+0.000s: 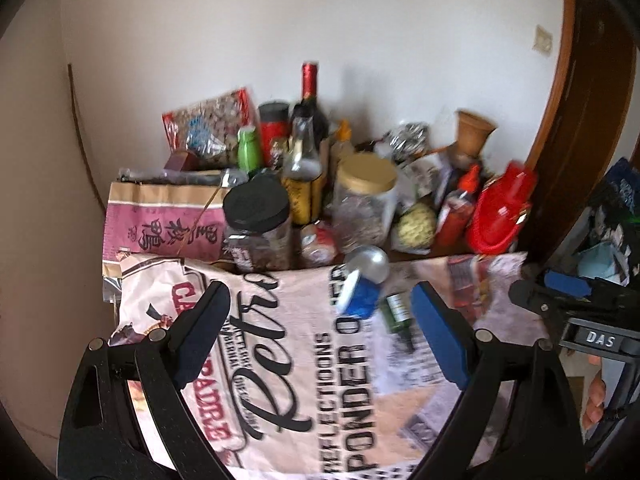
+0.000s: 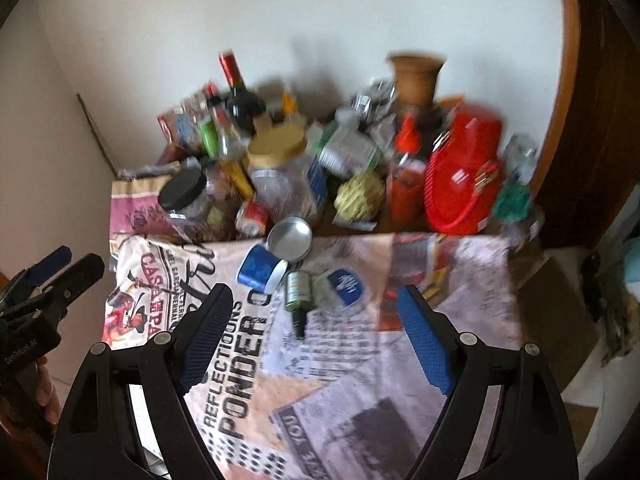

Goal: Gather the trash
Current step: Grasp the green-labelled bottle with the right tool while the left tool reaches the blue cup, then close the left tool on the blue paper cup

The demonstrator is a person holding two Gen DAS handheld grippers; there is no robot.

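Observation:
On the newspaper-print cloth (image 2: 320, 360) lie a tipped blue cup (image 2: 260, 270), a round silver lid (image 2: 290, 238), a small green dropper bottle (image 2: 298, 296) and a blue-labelled container (image 2: 340, 286). The blue cup (image 1: 360, 294), the silver lid (image 1: 368, 262) and the green bottle (image 1: 396, 312) also show in the left wrist view. My left gripper (image 1: 320, 320) is open and empty, just short of the cup. My right gripper (image 2: 312, 320) is open and empty, with the green bottle between its fingertips' line. All frames are blurred.
The back of the table is crowded: a wine bottle (image 1: 310, 108), a black-lidded jar (image 1: 258, 228), a gold-lidded jar (image 1: 364, 204), a red basket (image 2: 460, 176), a clay pot (image 2: 414, 76), a pink printed bag (image 1: 160, 220). A wooden door frame (image 1: 556, 120) stands right.

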